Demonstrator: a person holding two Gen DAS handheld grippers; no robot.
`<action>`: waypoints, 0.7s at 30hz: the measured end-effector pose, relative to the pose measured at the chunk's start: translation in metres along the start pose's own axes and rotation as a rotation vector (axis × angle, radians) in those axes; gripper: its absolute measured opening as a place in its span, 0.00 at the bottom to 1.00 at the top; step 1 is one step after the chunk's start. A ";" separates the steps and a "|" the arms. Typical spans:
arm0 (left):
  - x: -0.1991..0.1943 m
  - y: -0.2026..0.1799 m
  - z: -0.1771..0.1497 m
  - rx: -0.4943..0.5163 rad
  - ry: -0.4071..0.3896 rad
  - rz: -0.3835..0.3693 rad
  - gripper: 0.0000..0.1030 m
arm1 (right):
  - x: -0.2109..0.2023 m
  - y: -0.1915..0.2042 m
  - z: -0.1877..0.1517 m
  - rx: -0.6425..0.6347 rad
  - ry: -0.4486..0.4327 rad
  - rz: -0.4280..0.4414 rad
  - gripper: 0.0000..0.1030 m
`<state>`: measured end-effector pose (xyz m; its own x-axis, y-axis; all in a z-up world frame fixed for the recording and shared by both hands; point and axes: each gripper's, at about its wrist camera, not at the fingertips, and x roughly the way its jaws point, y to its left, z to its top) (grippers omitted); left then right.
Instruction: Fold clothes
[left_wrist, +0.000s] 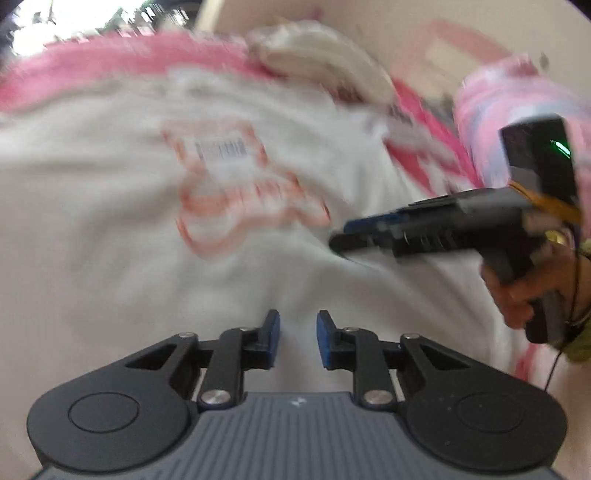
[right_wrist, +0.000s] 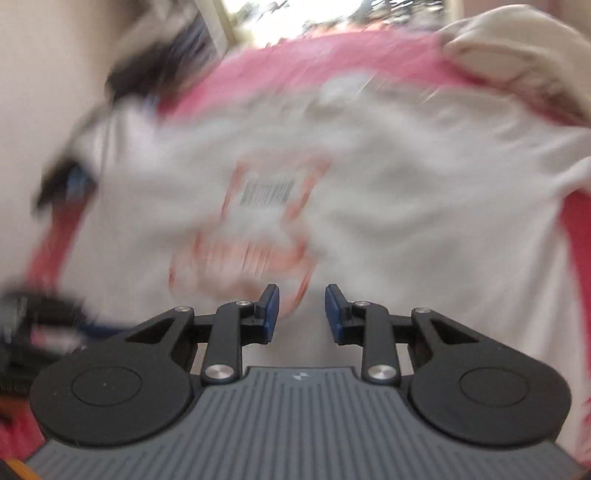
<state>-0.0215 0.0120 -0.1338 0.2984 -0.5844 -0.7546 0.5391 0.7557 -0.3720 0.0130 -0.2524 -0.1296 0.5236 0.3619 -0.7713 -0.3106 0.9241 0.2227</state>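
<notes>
Looking down both wrist views, I see a white shirt (left_wrist: 122, 236) with an orange-red print and a barcode label spread over a pink cover (left_wrist: 122, 55), blurred. My left hand-held gripper (left_wrist: 298, 338) hangs over it, jaws a little apart with nothing between them. My right hand-held gripper (right_wrist: 302, 314) is likewise slightly parted and empty above the same shirt (right_wrist: 424, 221).
</notes>
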 end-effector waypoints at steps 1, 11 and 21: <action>-0.008 0.001 -0.014 0.007 0.015 -0.023 0.24 | -0.003 0.011 -0.017 -0.048 0.013 0.002 0.26; -0.069 0.060 -0.009 -0.138 0.045 -0.076 0.26 | -0.097 0.020 -0.049 -0.072 0.142 0.135 0.26; -0.049 0.137 0.005 -0.370 -0.074 0.112 0.18 | -0.021 -0.088 0.022 0.175 -0.037 -0.139 0.28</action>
<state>0.0416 0.1427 -0.1453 0.4030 -0.5014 -0.7656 0.1836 0.8639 -0.4691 0.0464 -0.3385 -0.1195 0.5812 0.2312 -0.7802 -0.0930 0.9714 0.2186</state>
